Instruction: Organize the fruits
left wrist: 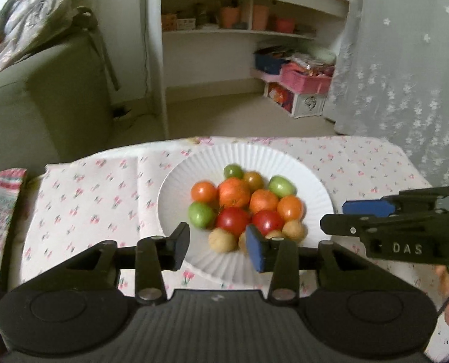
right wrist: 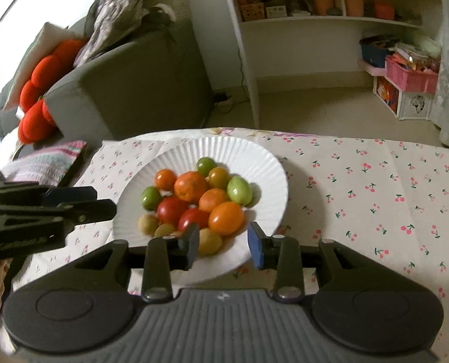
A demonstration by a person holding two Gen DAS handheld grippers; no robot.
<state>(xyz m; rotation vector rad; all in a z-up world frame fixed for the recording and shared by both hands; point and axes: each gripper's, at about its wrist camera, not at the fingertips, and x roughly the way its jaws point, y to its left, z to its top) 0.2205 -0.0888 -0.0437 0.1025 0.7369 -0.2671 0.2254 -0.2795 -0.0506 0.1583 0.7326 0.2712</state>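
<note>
A white fluted plate [left wrist: 182, 181] [right wrist: 263, 163] on the cherry-print tablecloth holds a pile of several fruits: orange ones [left wrist: 235, 192] [right wrist: 226, 217], red ones [left wrist: 232, 220] [right wrist: 172, 210], green ones [left wrist: 200, 214] [right wrist: 239, 190] and small yellow-brown ones [left wrist: 222, 240] [right wrist: 209, 241]. My left gripper [left wrist: 218, 249] is open and empty just in front of the plate's near edge. My right gripper [right wrist: 223, 248] is open and empty at the plate's near right edge; it also shows from the side in the left wrist view [left wrist: 363, 211].
The tablecloth [right wrist: 375, 199] covers the table to the right of the plate. A folded pink striped cloth [right wrist: 45, 163] lies at the table's left. A grey sofa [right wrist: 139, 84] and white shelves [left wrist: 248, 30] stand behind.
</note>
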